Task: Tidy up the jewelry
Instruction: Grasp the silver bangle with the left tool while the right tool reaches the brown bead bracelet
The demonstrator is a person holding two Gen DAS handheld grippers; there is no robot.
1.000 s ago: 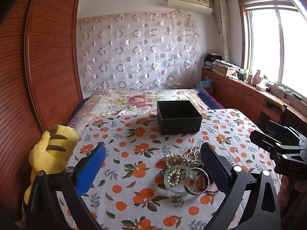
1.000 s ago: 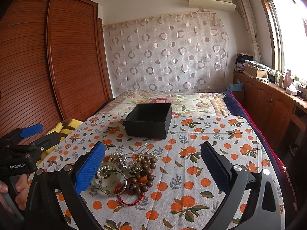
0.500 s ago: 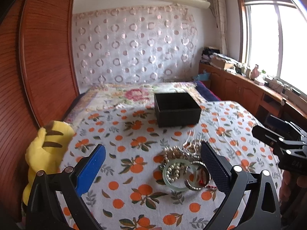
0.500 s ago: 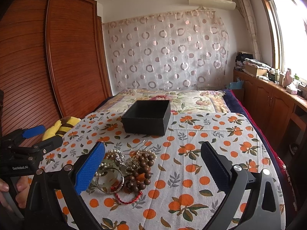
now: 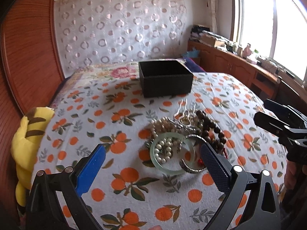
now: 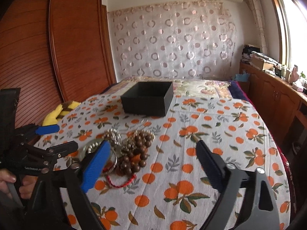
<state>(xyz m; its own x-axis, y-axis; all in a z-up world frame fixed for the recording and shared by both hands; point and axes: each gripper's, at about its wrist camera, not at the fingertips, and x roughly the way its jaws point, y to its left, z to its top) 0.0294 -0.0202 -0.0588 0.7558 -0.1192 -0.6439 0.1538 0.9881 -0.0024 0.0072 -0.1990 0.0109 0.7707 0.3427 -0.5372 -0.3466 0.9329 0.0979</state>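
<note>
Your left gripper (image 5: 152, 157) hangs with its jaws spread and nothing between them; the jewelry pile (image 5: 180, 136) lies on the bedspread (image 5: 115, 115) just ahead, nearer your right-hand finger (image 5: 213, 164). Your right gripper (image 6: 153, 157) is closing on nothing, the pile by its left finger (image 6: 96, 163). The black box (image 6: 147, 101) sits beyond both.

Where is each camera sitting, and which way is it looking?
Left wrist: on the left gripper, looking down the bed at the jewelry pile; its open jaws show.
Right wrist: on the right gripper, facing likewise; its closing, empty jaws and a hand show.
Both show the black box and orange-print bedspread.
</note>
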